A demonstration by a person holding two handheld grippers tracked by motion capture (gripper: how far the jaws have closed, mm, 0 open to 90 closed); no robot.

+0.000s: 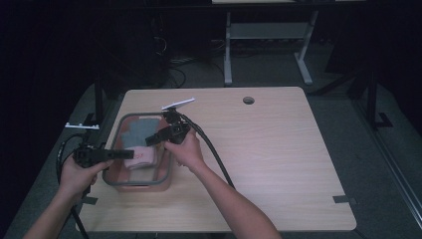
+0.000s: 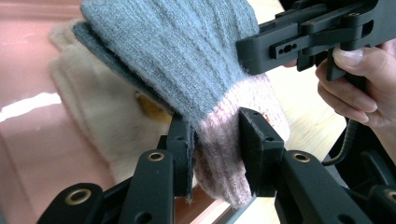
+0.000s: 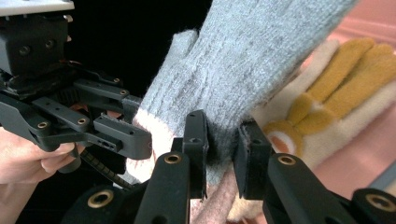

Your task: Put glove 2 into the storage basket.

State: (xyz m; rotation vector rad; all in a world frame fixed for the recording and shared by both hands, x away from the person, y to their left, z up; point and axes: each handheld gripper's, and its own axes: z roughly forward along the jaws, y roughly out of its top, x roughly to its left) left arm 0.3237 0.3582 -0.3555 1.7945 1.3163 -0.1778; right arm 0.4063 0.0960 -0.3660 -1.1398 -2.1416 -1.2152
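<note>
Both grippers, left gripper (image 2: 215, 154) and right gripper (image 3: 223, 149), clamped the grey glove's (image 2: 187, 60) pink cuff (image 2: 224, 154); the glove's fingers lay away over the tray (image 1: 112, 181).

On my light wooden table (image 1: 278, 149) a round cable hole (image 1: 248, 100) sits near the far edge, and a strip of dark tape (image 1: 344, 200) is stuck at the near right corner. Another small piece of dark tape (image 1: 90, 200) marks the near left corner. Beyond the table, on the grey floor (image 1: 278, 74), stands the white metal frame of a second table (image 1: 268, 45), with black cables (image 1: 174, 67) lying loose to its left. A dark curtain (image 1: 50, 50) hangs along the left side.
</note>
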